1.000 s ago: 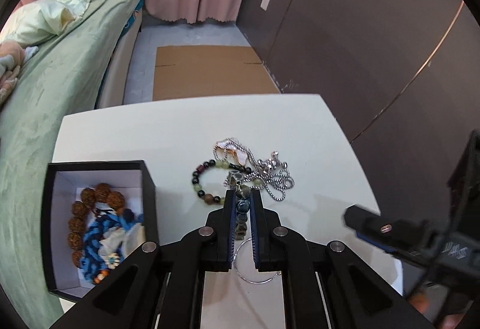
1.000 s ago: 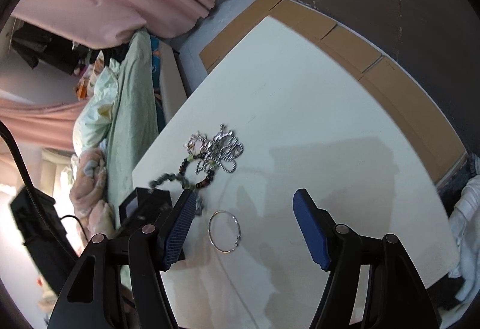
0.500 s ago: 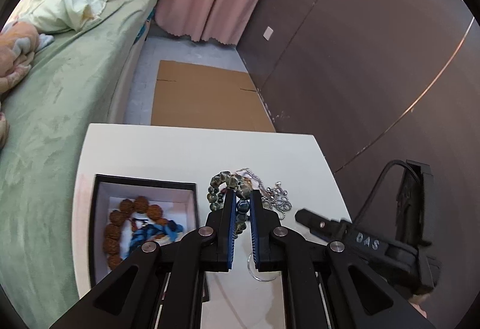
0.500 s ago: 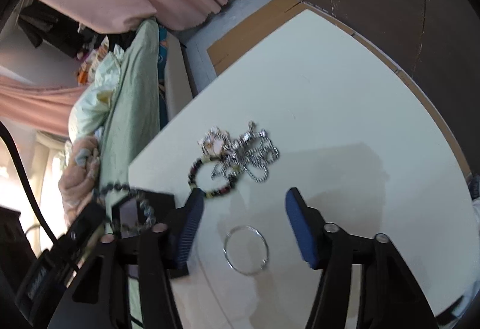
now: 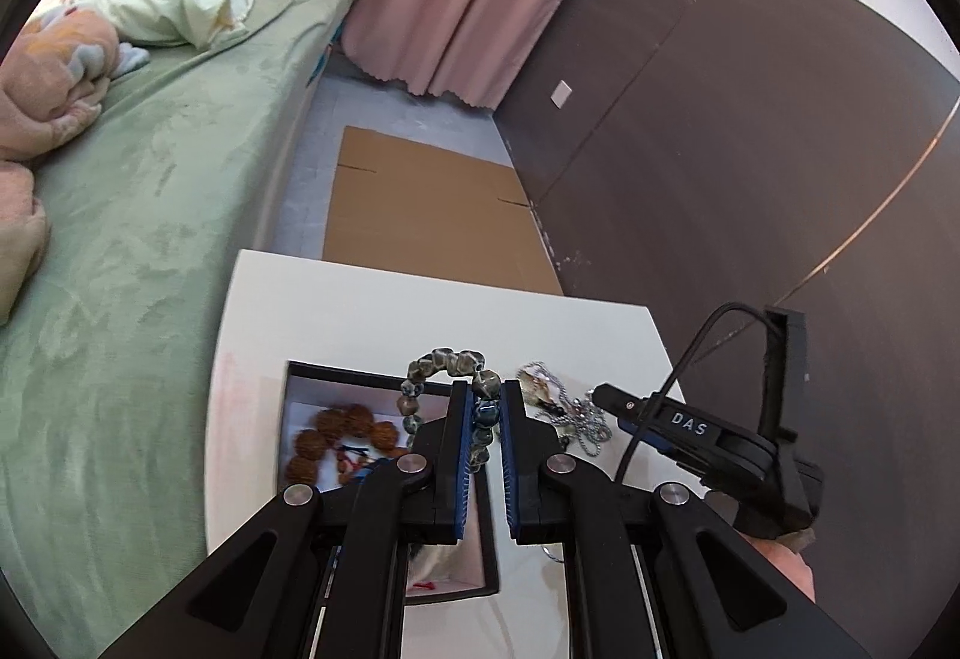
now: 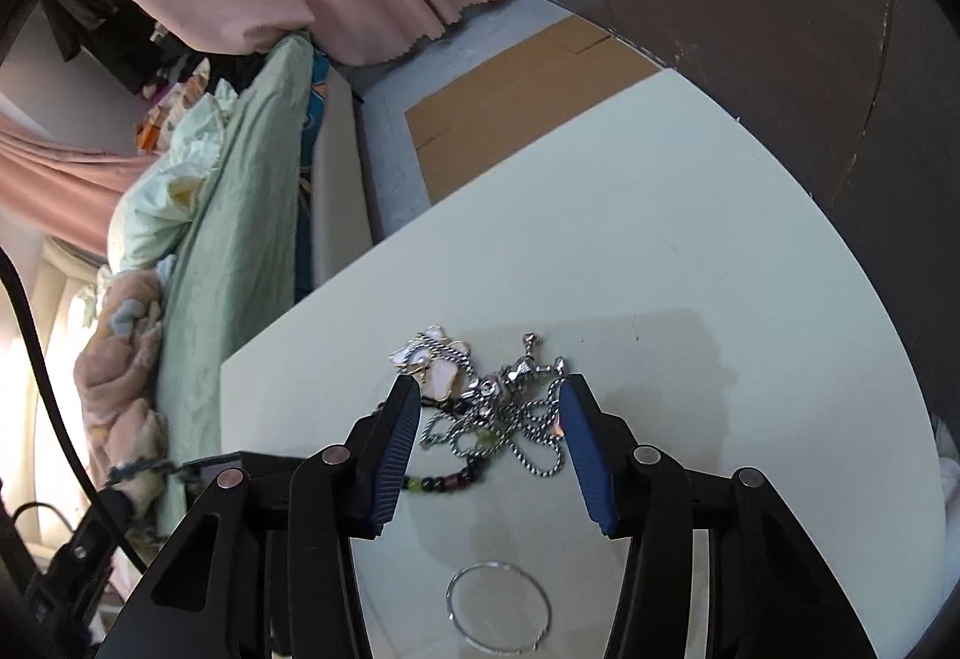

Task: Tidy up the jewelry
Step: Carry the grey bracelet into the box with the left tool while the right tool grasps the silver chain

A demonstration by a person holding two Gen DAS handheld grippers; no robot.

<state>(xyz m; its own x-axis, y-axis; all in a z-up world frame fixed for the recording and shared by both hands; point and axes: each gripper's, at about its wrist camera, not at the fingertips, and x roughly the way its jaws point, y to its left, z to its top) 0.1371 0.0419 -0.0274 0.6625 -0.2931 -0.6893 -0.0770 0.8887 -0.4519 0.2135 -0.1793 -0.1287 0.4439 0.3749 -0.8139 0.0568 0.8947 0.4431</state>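
Left wrist view has the left claw (image 5: pixel 485 422) pinched on a grey-green beaded bracelet (image 5: pixel 447 362), with the rest of the loop arching up and out to the left, over the far rim of the black box (image 5: pixel 336 368). The risk I see is in the drop. The claw holds only a bead or two, so the loop may swing and, if let go too soon, could catch the box wall or land on the counter (image 5: pixel 360 311) rather than inside with the brown beads (image 5: pixel 336 440) already there.

On the other side, the right claw (image 6: pixel 489 419) stands about half open and its jaws have just been closing. It hovers over the tangled silver chains (image 6: pixel 510 419) and the pale pendant (image 6: pixel 432 359), with nothing gripped yet. That heap worries me more: the chains lie knotted across the dark beaded bracelet (image 6: pixel 444 479), so a pinch there could drag several pieces up together, or snag and scatter them. The thin silver hoop (image 6: pixel 498 614) lies apart, nearer the camera, flat on the counter and likely awkward to pick up.
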